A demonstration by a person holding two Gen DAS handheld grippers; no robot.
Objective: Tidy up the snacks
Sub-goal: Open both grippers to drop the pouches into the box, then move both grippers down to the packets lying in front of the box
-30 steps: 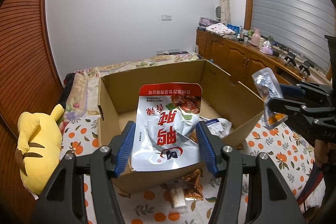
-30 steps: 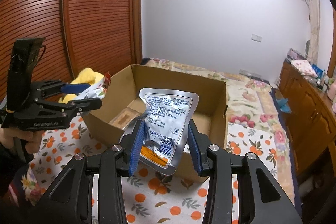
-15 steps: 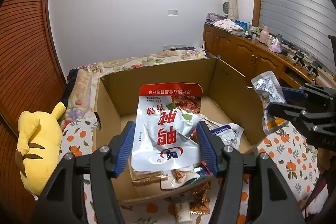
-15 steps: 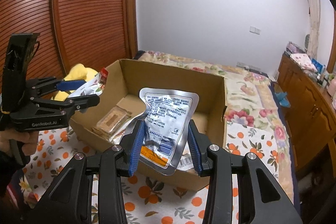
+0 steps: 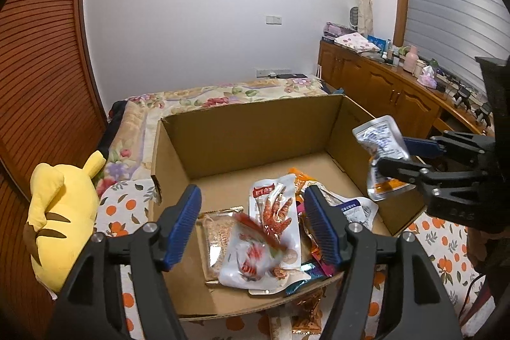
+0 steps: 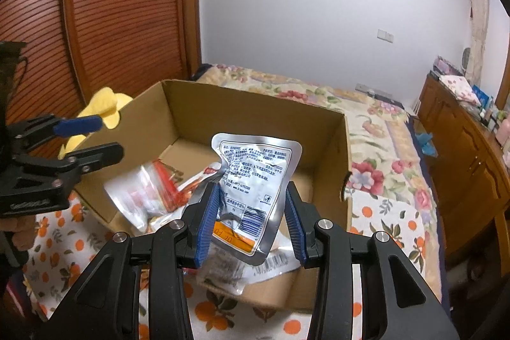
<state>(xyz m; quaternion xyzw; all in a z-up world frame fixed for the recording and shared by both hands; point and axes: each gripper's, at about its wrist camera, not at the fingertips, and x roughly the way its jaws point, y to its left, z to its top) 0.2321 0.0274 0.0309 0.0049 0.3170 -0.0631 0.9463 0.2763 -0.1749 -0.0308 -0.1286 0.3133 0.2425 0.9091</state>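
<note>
1. A bed [image 5: 223, 94] with a floral cover is seen at the far side of the room; a cloth printed with oranges [image 6: 392, 212] is spread under the box on the near side.
2. A wooden cabinet [image 5: 382, 91] crowded with small items is set along the right wall, and a ribbed wooden door [image 6: 121, 15] stands at the left.
3. An open cardboard box [image 5: 255, 129] is placed in the middle; its near wall is cut off from the left wrist view by the gripper's frame.
4. A yellow plush toy [image 5: 60, 212] is propped just beside the box's left wall.
5. The left gripper [image 5: 251, 222] is held above the near part of the box with its jaws spread wide and nothing between them.
6. The right gripper [image 6: 251, 212] is held over the box's near right corner, its jaws clenched on a silver pouch [image 6: 255, 180] that stands upright above the rim.
7. A white and red snack bag [image 5: 255, 257] is shown blurred below the left gripper, over the pile in the box.
8. A loose pile of snack packets [image 5: 306, 212] is spread over the near right floor of the box; a clear chicken-feet packet [image 5: 274, 212] lies on top.
9. A few packets [image 5: 306, 314] are left outside the box on the cloth, against its near wall.
</note>
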